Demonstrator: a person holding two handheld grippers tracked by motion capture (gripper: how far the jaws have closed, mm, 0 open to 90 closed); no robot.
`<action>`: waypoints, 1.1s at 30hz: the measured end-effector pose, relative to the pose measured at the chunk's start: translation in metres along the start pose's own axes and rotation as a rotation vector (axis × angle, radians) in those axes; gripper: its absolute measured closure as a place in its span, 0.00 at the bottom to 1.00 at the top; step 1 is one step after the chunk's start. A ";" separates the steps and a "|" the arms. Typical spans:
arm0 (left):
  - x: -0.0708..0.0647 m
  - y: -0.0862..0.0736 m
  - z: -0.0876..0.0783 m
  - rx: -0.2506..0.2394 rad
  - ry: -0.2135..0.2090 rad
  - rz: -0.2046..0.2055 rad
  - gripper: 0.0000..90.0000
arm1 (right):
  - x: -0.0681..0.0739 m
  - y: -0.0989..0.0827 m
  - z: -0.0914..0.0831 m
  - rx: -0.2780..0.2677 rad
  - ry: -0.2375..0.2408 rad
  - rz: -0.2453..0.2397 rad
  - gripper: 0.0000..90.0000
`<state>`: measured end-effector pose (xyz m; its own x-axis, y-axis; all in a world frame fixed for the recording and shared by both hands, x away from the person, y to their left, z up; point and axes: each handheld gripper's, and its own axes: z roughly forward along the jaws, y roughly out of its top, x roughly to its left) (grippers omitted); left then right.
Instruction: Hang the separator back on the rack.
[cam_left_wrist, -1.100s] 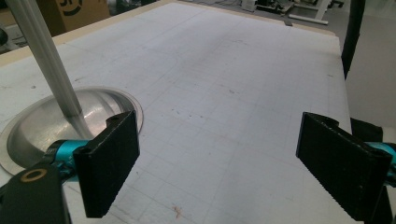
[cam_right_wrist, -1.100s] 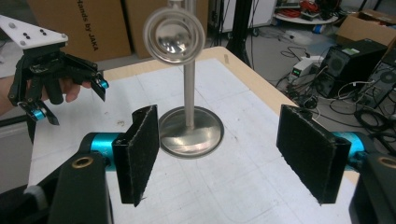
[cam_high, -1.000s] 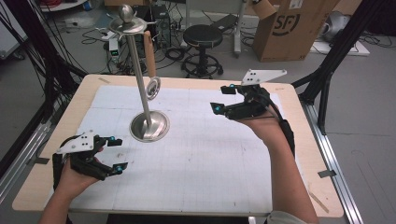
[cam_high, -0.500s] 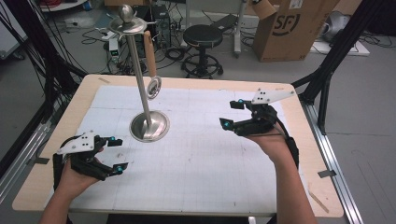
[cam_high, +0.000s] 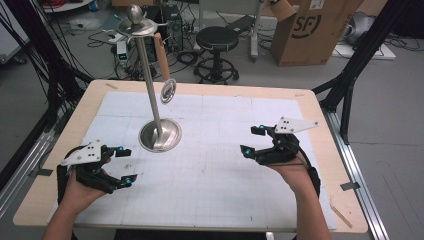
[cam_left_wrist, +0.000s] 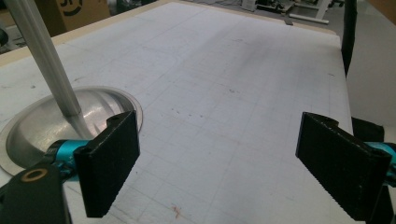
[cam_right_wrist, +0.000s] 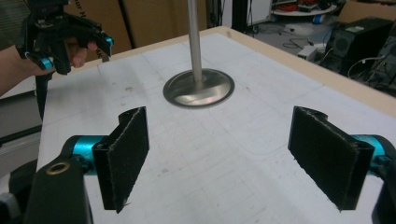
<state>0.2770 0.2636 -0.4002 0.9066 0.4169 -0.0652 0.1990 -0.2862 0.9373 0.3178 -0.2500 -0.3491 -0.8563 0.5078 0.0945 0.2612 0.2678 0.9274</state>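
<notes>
Since the earlier frame, the right gripper has come down and nearer the person, and its jaws have just been opening; they stand wide apart with nothing between them. Ahead of these jaws, well apart, the metal stand rises on its round base from the white mat. A wooden-handled strainer hangs from the stand's top disc. The left gripper rests low, jaws spread wide and empty; the stand's base lies just beyond its left jaw.
</notes>
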 end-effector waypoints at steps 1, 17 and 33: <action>0.000 0.000 0.000 0.000 0.002 0.001 0.15 | 0.000 -0.003 0.000 -0.001 0.001 0.005 0.22; 0.001 -0.001 0.001 -0.001 0.002 -0.005 0.15 | -0.003 -0.046 0.003 0.007 -0.004 0.064 0.19; 0.003 -0.003 0.005 0.014 0.004 -0.012 0.15 | -0.001 -0.048 0.002 -0.002 0.008 0.052 0.17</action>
<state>0.2815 0.2612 -0.4050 0.9025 0.4241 -0.0748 0.2148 -0.2929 0.9317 0.3071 -0.2618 -0.3942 -0.8454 0.5140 0.1454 0.3044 0.2399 0.9218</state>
